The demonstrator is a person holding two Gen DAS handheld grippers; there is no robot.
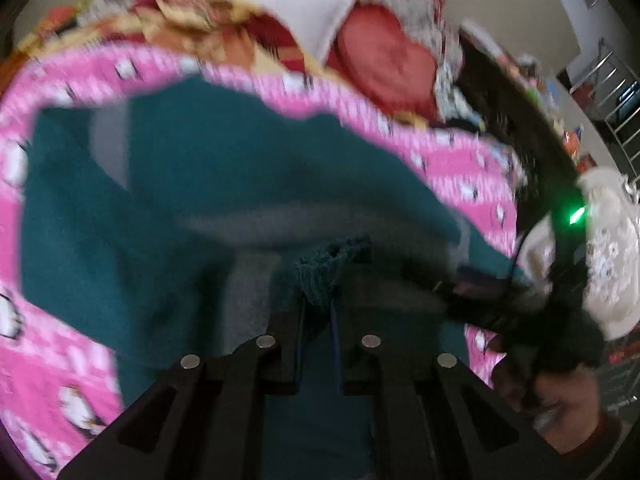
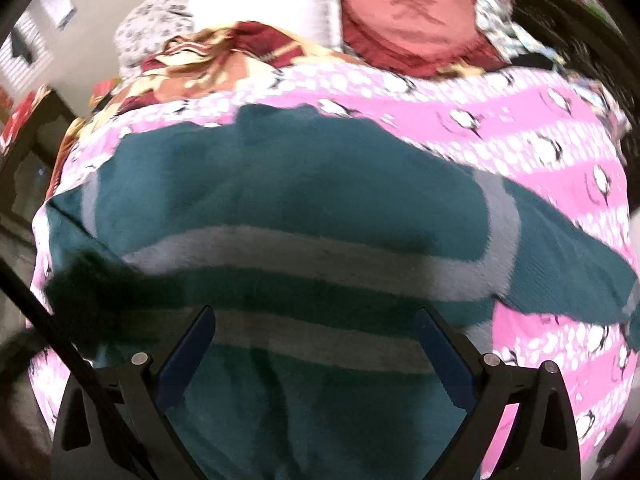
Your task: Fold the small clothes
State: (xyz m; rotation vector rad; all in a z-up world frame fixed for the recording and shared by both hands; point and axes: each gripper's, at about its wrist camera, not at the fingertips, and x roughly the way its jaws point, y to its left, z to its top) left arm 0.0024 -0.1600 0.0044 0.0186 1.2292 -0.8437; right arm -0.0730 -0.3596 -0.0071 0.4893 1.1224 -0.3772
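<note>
Mid-fold, I'd say: left gripper (image 1: 320, 300) is pinched tight on a bunched edge of the teal sweater (image 2: 280, 200), which lies spread on the pink blanket (image 2: 540, 128), nearer its front edge. Right gripper (image 2: 316, 344), jaws wide and empty, hovers over the gray stripes. Next probably: lay the held edge across the body w/o dragging it, then release & smooth.

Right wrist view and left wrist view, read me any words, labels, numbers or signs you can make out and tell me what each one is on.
One darker red mark, like a written character, on the red heart-shaped cushion; too blurred to read.
Same cushion in the left wrist view: mark blurred out.
Pink blanket: penguin pictures and white dots only, no text.
Teal garment: grey stripes, no label showing.
Nothing else legible.
</note>
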